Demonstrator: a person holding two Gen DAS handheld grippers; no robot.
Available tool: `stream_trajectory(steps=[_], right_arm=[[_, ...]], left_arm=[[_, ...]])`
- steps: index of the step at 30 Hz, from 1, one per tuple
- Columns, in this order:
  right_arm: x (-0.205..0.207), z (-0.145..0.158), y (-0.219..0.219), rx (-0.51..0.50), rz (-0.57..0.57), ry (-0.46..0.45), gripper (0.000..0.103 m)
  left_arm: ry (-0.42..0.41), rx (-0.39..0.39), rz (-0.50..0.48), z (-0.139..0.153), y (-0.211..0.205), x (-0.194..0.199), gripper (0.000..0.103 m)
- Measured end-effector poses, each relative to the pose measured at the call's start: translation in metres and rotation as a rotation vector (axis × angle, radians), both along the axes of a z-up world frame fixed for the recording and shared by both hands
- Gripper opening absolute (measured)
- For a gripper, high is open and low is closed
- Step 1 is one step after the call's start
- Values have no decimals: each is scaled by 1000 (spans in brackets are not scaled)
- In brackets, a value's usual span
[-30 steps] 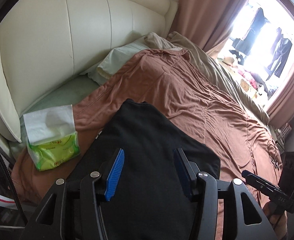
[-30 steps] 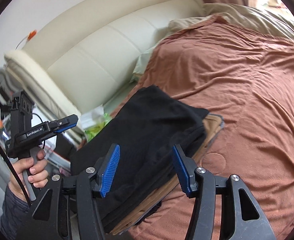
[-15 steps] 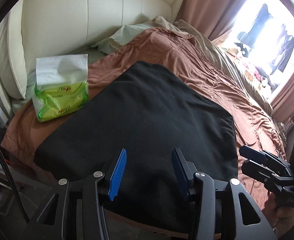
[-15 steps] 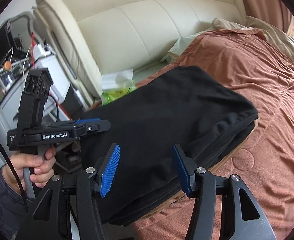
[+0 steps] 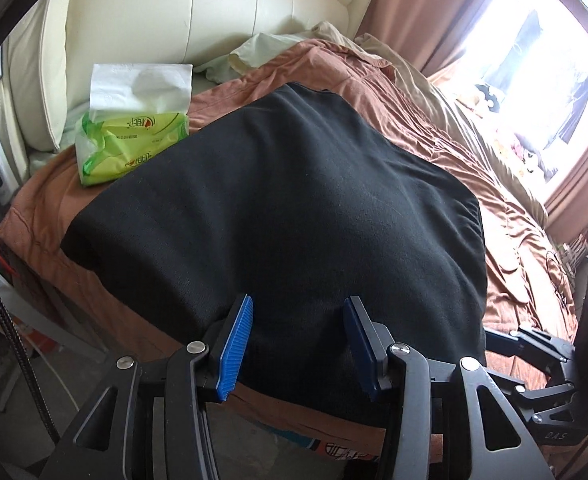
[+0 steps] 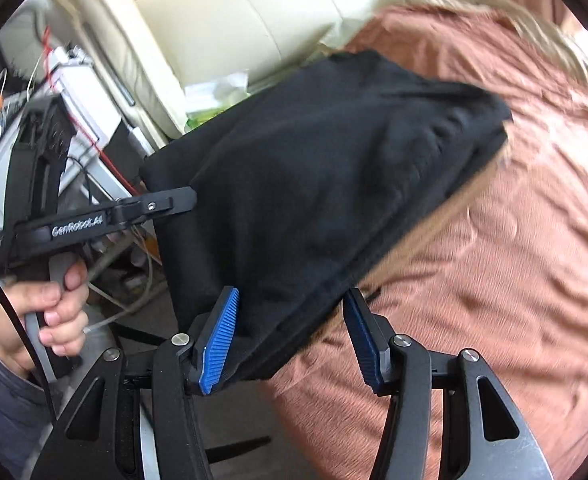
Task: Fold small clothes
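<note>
Bed (image 5: 506,240), black garment (image 5: 285,200) at 12: hovering, left gripper (image 5: 298,344) and right gripper (image 6: 289,340) both gaping, empty; risking grabbing several layers, dragging stack.

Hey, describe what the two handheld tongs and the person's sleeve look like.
Both tongs, left and right, are black angular frames with silver pivot bolts and ribbed blue pads. The left one's side reads GenRobot.AI in white above a grey handle. The sleeve is dark blue-grey.

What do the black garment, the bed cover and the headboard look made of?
Black garment: matte knit, probably cotton jersey; fine ribbed grain. Bed cover: thin rust-brown woven fabric, slight sheen, many soft wrinkles. Headboard: cream leather or faux leather; smooth, glossy, padded panels with seams.
</note>
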State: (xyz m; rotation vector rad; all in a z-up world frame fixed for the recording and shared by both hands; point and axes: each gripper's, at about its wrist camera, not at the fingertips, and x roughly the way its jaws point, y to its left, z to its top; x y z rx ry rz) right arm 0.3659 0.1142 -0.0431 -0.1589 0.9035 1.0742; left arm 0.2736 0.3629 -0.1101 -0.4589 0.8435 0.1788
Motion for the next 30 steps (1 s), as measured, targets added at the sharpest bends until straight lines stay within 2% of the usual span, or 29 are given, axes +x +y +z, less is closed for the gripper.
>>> stream_trajectory(steps=[4,10,21,25,28,30], right_arm=[[-7,8,-14,14,-20,-5,52],[-18,23,-53,19,-75,-22,52],[-53,65,-148,58,-226,-109,52],[-66,71,-185,81,-264,-125,52],[-76,73,-211,71,-298,-146,60],[-85,77,-228,67,-318,-171,70]], left_arm=[[13,31,-9,6,-9,-4,49],[-18,-20,-16,18,-24,-24,49],[-87,27,-52,61,-93,-50,49],[-121,44,-55,76,-122,-60,53],[-142,64,-47,86,-146,-69,60],[-154,77,-45,91,-160,-74,65]])
